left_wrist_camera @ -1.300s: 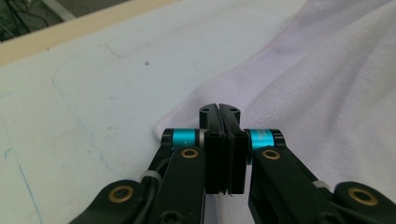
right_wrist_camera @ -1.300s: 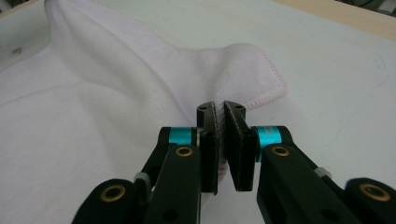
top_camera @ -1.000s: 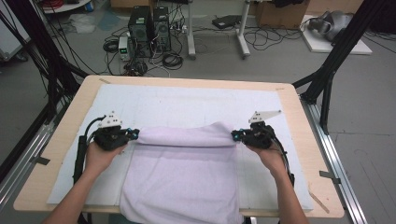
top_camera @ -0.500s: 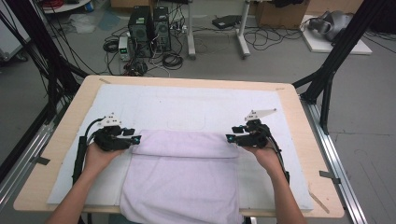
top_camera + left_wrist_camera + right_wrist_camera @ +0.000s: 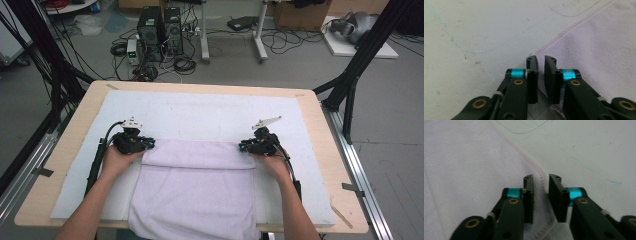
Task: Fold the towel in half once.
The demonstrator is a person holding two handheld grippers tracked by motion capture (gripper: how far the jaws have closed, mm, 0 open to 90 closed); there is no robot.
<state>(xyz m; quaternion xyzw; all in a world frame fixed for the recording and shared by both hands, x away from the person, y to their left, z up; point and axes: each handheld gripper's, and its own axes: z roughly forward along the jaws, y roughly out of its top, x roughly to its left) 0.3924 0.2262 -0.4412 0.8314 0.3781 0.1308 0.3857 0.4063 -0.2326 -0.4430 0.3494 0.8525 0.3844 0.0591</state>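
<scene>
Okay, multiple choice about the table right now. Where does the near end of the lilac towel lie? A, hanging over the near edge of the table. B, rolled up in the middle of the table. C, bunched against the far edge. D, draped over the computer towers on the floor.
A: in the high view the lilac towel runs down past the near edge of the table, between the person's forearms, with its far part folded over.

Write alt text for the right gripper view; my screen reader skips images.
The right gripper has just been closing its two black jaws, a narrow gap left, over the stitched hem of a pale lilac towel lying on a white table mat.
</scene>
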